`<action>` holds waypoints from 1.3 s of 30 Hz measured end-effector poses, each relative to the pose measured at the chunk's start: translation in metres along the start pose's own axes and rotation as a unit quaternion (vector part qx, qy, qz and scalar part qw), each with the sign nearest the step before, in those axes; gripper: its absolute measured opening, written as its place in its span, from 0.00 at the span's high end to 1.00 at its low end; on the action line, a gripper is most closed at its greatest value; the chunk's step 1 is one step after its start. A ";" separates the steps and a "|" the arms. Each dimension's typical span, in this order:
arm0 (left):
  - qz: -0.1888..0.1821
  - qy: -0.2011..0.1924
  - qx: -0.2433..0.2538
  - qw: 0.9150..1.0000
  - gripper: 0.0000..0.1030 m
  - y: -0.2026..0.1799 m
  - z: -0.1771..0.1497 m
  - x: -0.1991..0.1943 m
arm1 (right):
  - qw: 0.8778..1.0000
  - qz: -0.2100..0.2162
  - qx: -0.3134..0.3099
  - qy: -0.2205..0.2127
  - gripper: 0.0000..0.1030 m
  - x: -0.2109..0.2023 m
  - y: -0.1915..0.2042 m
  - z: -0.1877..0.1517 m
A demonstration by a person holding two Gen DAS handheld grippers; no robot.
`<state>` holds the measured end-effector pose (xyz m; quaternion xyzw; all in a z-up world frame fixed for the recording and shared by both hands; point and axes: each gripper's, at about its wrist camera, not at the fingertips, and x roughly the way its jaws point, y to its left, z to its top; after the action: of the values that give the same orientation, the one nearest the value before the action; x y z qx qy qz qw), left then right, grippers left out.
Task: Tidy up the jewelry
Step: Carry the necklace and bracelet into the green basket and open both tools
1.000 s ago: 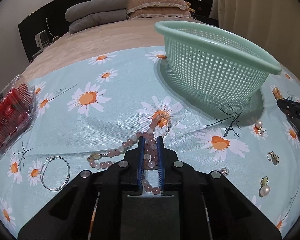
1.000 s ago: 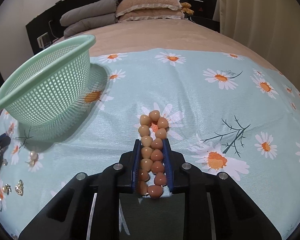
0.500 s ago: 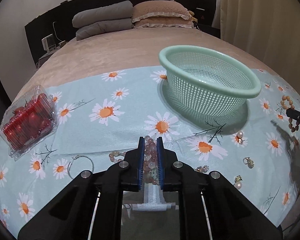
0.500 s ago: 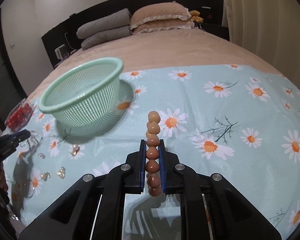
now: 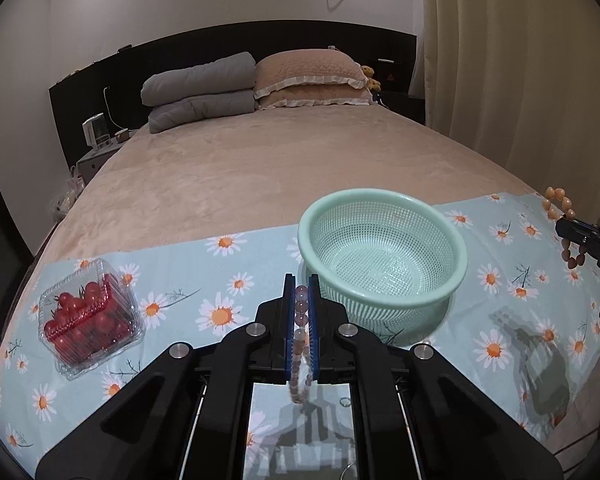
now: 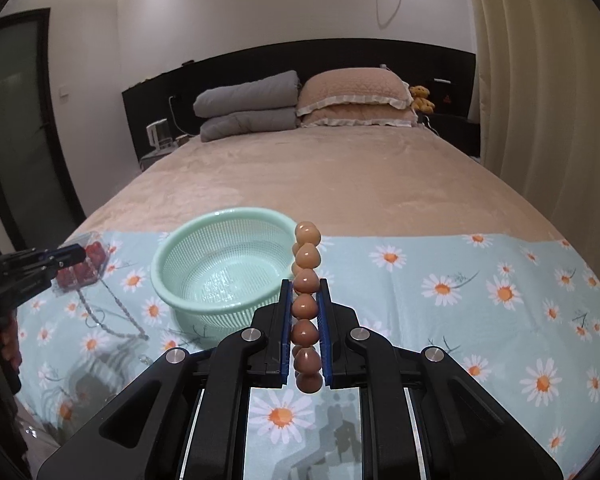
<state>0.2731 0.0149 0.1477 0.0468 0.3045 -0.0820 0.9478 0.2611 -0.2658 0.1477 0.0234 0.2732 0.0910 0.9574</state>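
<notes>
My left gripper point(image 5: 301, 280) is shut on a strand of pale pink beads point(image 5: 300, 320), which hangs in a loop below the fingers, clear of the daisy cloth point(image 5: 180, 280). In the right wrist view that gripper point(image 6: 82, 254) is at the left with the strand point(image 6: 120, 308) dangling, blurred. My right gripper point(image 6: 305, 286) is shut on a bracelet of tan heart-shaped beads point(image 6: 307, 258) that sticks up past the fingertips. The left wrist view shows it point(image 5: 560, 227) at the far right, bracelet point(image 5: 556, 200) drooping both sides. The mint mesh basket point(image 5: 380, 193) sits empty between both grippers.
A clear box of cherry tomatoes point(image 5: 88, 320) lies at the cloth's left end. A small ring point(image 5: 345, 402) rests on the cloth under my left gripper. A hand point(image 6: 4, 340) holds the left gripper's handle. Beyond the cloth stretches the tan bedspread point(image 5: 260, 168) with pillows.
Both grippers have risen off the cloth, each lifting its bead strand with it. The basket's inside has come into view from above, and the loose jewelry has dropped out of sight.
</notes>
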 end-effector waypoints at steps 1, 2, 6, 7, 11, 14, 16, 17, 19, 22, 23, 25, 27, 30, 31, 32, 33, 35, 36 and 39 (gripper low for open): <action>-0.003 -0.004 0.001 1.000 0.94 -0.001 0.008 0.000 | 1.000 -0.001 -0.003 -0.006 0.89 0.001 0.001 0.005; -0.008 -0.008 0.001 1.000 0.94 -0.001 0.016 -0.001 | 1.000 0.001 -0.005 -0.011 0.89 0.002 0.003 0.011; -0.010 -0.038 0.014 0.999 0.94 -0.005 0.057 -0.007 | 1.000 0.012 -0.015 -0.025 0.89 0.013 0.009 0.029; -0.010 -0.047 0.017 0.999 0.94 -0.008 0.067 -0.009 | 0.999 0.014 -0.018 -0.028 0.89 0.016 0.010 0.033; -0.007 -0.080 0.032 0.996 0.94 -0.016 0.103 -0.015 | 0.999 0.028 -0.024 -0.029 0.89 0.033 0.016 0.043; -0.019 -0.088 0.040 0.995 0.94 -0.025 0.120 -0.008 | 0.999 0.043 -0.023 -0.020 0.89 0.050 0.021 0.043; -0.020 -0.089 0.047 0.995 0.94 -0.033 0.125 0.002 | 0.998 0.053 -0.022 -0.011 0.89 0.063 0.025 0.040; -0.025 -0.086 0.047 0.995 0.94 -0.035 0.126 0.008 | 0.998 0.056 -0.024 -0.005 0.89 0.070 0.027 0.038; -0.036 -0.074 0.047 0.995 0.94 -0.041 0.122 0.025 | 0.998 0.061 -0.027 0.007 0.89 0.083 0.031 0.033; -0.041 -0.049 0.050 0.997 0.94 -0.050 0.107 0.055 | 0.997 0.070 -0.031 0.024 0.89 0.101 0.034 0.020; -0.042 -0.038 0.051 0.997 0.94 -0.052 0.101 0.065 | 0.997 0.069 -0.034 0.030 0.89 0.107 0.035 0.016; -0.049 -0.014 0.048 0.998 0.94 -0.055 0.088 0.085 | 0.996 0.070 -0.038 0.043 0.89 0.119 0.037 0.009; -0.055 0.006 0.045 0.997 0.94 -0.054 0.076 0.102 | 0.995 0.071 -0.040 0.054 0.89 0.128 0.039 0.003; -0.057 0.021 0.042 0.997 0.94 -0.052 0.061 0.115 | 0.995 0.073 -0.040 0.058 0.89 0.136 0.041 -0.003; -0.058 0.024 0.038 0.997 0.94 -0.051 0.058 0.117 | 0.995 0.075 -0.039 0.059 0.89 0.137 0.042 -0.004; -0.059 0.026 0.036 0.997 0.94 -0.050 0.055 0.118 | 0.995 0.076 -0.037 0.060 0.89 0.138 0.042 -0.005; -0.058 0.027 0.034 0.997 0.94 -0.049 0.053 0.119 | 0.995 0.076 -0.037 0.061 0.88 0.139 0.043 -0.005; -0.060 0.029 0.030 0.997 0.94 -0.044 0.050 0.120 | 0.995 0.073 -0.038 0.059 0.87 0.140 0.045 -0.005; -0.062 0.029 0.027 0.997 0.94 -0.043 0.049 0.119 | 0.995 0.069 -0.038 0.059 0.87 0.140 0.045 -0.005; -0.059 0.016 0.019 0.998 0.76 -0.035 0.047 0.111 | 0.996 0.066 -0.027 0.054 0.60 0.136 0.041 -0.003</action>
<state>0.3826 -0.0402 0.1199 0.0484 0.3203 -0.1431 0.9352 0.3666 -0.1996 0.0782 0.0107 0.3202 0.1626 0.9332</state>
